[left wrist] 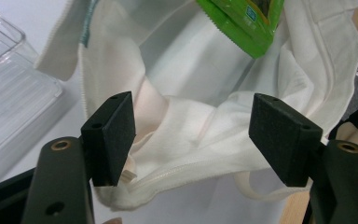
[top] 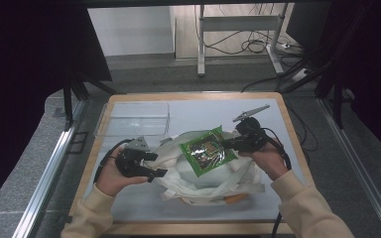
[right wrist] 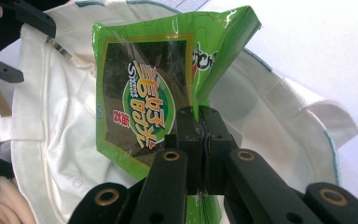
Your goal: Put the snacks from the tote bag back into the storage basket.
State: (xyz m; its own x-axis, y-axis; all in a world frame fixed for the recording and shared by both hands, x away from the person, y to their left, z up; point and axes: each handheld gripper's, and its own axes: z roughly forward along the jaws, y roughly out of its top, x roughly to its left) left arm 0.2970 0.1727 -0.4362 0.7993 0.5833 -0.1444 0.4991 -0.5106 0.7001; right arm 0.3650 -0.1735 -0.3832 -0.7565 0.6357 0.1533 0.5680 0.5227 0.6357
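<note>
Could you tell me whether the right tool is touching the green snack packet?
Touching: in the right gripper view, the right tool is shut on the green snack packet.

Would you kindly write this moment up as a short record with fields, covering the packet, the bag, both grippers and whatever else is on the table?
Packet: green snack packet, held above the bag's opening
Bag: white cloth bag, lying on the table, mouth open
Right gripper: right gripper, jaws shut on the packet's edge
Left gripper: left gripper, jaws open, the bag's rim between them, pads not pressing on it
Other item: clear plastic tray, beyond the left gripper, apart from the bag
Surface: table, white top with a wooden edge
</note>
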